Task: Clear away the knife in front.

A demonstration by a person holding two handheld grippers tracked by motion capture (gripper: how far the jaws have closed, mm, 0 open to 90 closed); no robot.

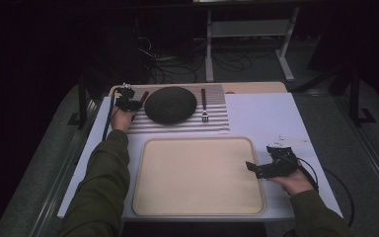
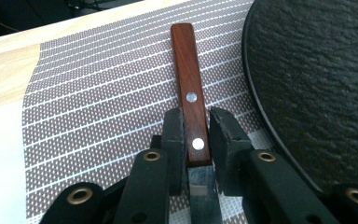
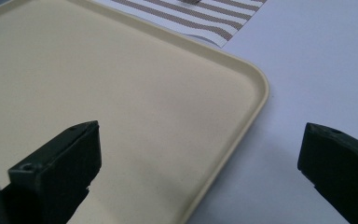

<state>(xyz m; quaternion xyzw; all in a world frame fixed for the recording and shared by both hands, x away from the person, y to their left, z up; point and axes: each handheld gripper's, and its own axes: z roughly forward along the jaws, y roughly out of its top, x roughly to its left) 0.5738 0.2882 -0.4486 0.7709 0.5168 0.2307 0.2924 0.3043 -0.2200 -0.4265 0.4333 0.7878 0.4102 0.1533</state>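
High view: left gripper [image 1: 128, 102] sits at the far left of the striped placemat [image 1: 212, 123], over a wooden-handled knife [image 1: 143, 97] lying just left of the dark round plate [image 1: 170, 104]. A fork [image 1: 204, 106] lies on the mat right of the plate. Cream tray [image 1: 143, 197] is nearer the person, w/ the right gripper [image 1: 264, 169] at its right edge, on the white table [image 1: 271, 113].

Left gripper view: jaws are clenched on the knife [image 2: 190, 100] — pads flank the handle at the rivet near the blade, touching both sides. Knife lies flat on the mat [image 2: 88, 107], plate rim [image 2: 317, 84] just beside it.

Right gripper view: jaws spread wide, nothing between them — one over the tray [image 3: 121, 93], the other over the table [image 3: 317, 60]. Mat corner [image 3: 205, 18] shows at top.
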